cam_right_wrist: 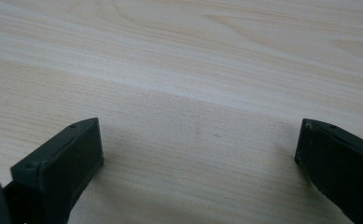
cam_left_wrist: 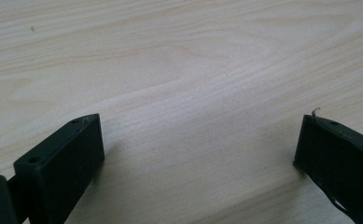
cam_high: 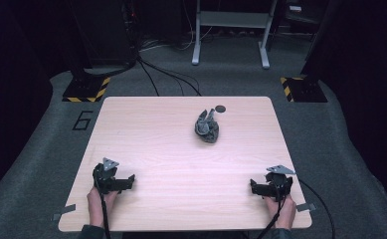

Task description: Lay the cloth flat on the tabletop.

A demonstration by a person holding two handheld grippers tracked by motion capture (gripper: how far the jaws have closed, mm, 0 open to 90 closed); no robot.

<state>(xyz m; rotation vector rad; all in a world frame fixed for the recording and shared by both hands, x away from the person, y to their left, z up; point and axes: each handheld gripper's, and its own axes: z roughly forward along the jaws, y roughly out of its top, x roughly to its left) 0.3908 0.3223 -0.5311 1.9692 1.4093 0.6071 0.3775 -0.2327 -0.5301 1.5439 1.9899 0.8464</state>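
A crumpled grey cloth (cam_high: 207, 127) lies on the far middle of the light wooden table (cam_high: 181, 164), beside a small dark round spot (cam_high: 221, 108). My left gripper (cam_high: 129, 181) rests near the table's front left corner, held by a hand, its tips turned toward the middle. My right gripper (cam_high: 253, 187) rests near the front right corner, tips facing left. In the left gripper view the black jaws stand wide apart over bare wood (cam_left_wrist: 193, 93). The right gripper view shows its jaws equally spread above bare wood (cam_right_wrist: 193, 93). Both grippers are open and hold nothing.
Around the table lies grey carpet with black cables (cam_high: 166, 74) trailing behind. Two yellow-and-black striped floor plates (cam_high: 86, 89) (cam_high: 303, 88) flank the far corners. A metal stand (cam_high: 231, 30) is at the back. A figure 6 (cam_high: 82, 120) is marked on the floor.
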